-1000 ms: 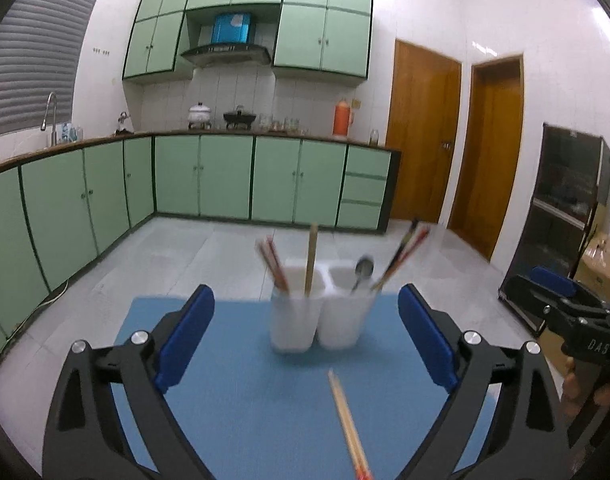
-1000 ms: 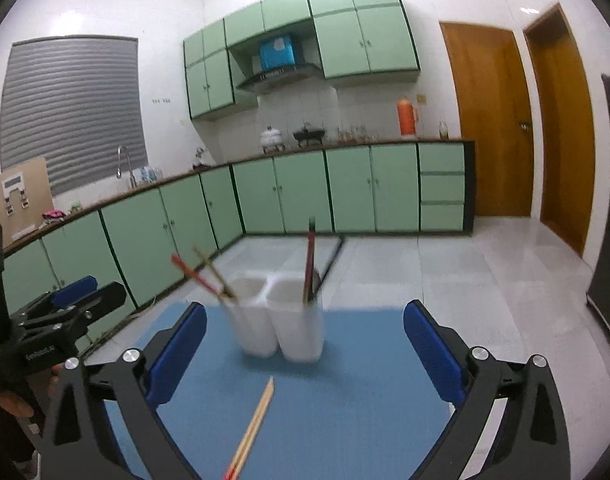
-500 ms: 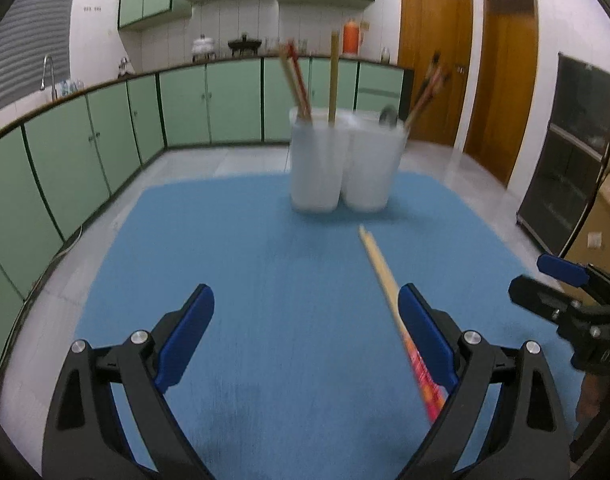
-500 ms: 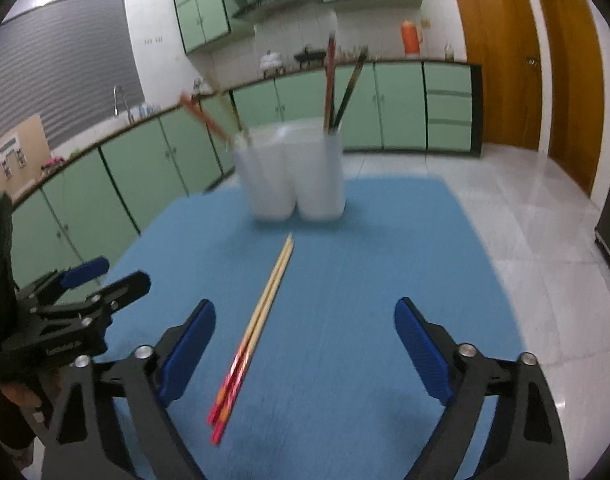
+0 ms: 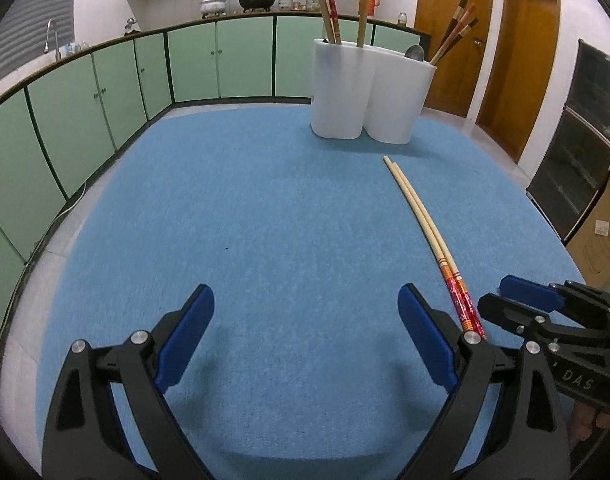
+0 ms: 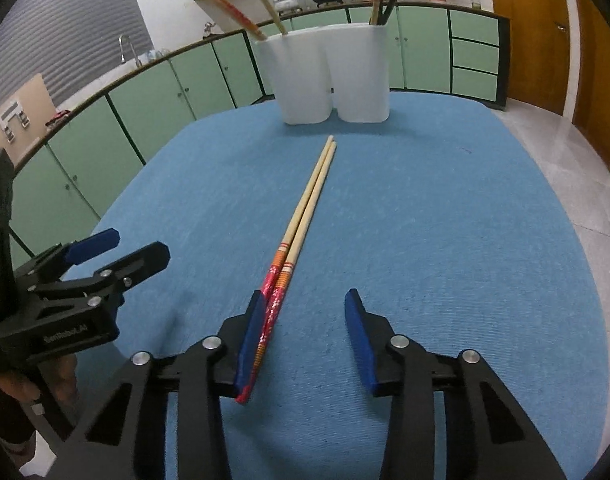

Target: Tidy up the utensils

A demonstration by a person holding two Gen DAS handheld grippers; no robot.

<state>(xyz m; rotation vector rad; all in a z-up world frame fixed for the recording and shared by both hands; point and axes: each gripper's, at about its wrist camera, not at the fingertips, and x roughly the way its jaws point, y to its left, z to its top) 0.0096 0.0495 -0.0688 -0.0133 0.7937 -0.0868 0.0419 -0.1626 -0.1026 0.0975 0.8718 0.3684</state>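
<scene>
a pair of chopsticks (image 6: 305,220) lies side by side on the blue mat (image 6: 445,220), running from the lower centre of the right wrist view up toward the white two-compartment holder (image 6: 329,76) at upper centre; the pale tips stop just short of the holder, not touching it. the right gripper (image 6: 303,300) is low over the mat with jaws partly open and nothing clamped; its left finger (image 6: 251,340) sits against the red patterned handle ends, so the pair is off-centre in the gap, hard by one pad. the left gripper (image 5: 305,300) hovers at the lower part of its own view, jaws wide and empty, with the chopsticks beside its right finger. both holder compartments already carry upright utensils (chopsticks, and what looks like a spoon). judged risk: closing from this offset may pinch only one stick or roll the pair apart, since they lie loose; a grip at the handle ends would also leave the long shafts free to droop or swing, possibly fouling the holder rim on insertion.
</scene>
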